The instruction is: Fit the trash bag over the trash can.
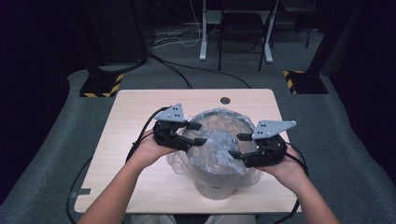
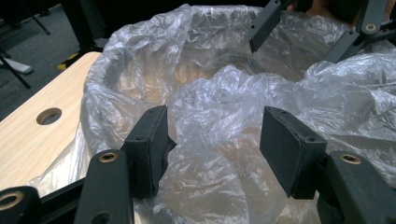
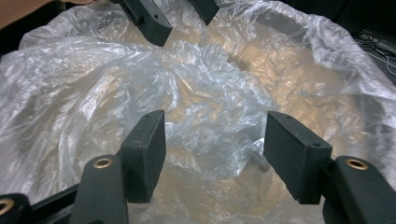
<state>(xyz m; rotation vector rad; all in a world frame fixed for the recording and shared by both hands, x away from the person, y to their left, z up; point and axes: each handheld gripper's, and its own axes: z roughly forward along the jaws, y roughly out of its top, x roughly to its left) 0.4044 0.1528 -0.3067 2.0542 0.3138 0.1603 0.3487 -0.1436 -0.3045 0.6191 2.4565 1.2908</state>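
Centrally, a clear plastic bag (image 1: pixel 219 140) lines a pale round bin (image 1: pixel 215 189) that stands on the near half of the wooden table (image 1: pixel 135 116), toward 6 o'clock in the high view. Most of the bag's edge is folded over the bin's rim, while a crumpled mass of loose film bulges up across the mouth and some spills down the outside at 7 o'clock and 5 o'clock.

At the bin's 9 o'clock side the left gripper (image 1: pixel 198 133) points inward over the rim. Its 2 jaws stand well apart, and in the left gripper view (image 2: pixel 215 149) rumpled film lies between the pads without being pinched; whether the left pad brushes the plastic I cannot tell.

At 3 o'clock the right gripper (image 1: pixel 239 145) faces it from across the bin, jaws likewise spread wide. In the right gripper view (image 3: pixel 215 154) the bunched film sits between and beyond the pads, and nothing is clamped.

Each gripper sits in 1 of the person's hands, forearms entering from 6 o'clock. A round hole (image 1: pixel 225 100) marks the table at 12 o'clock, beyond the bin.
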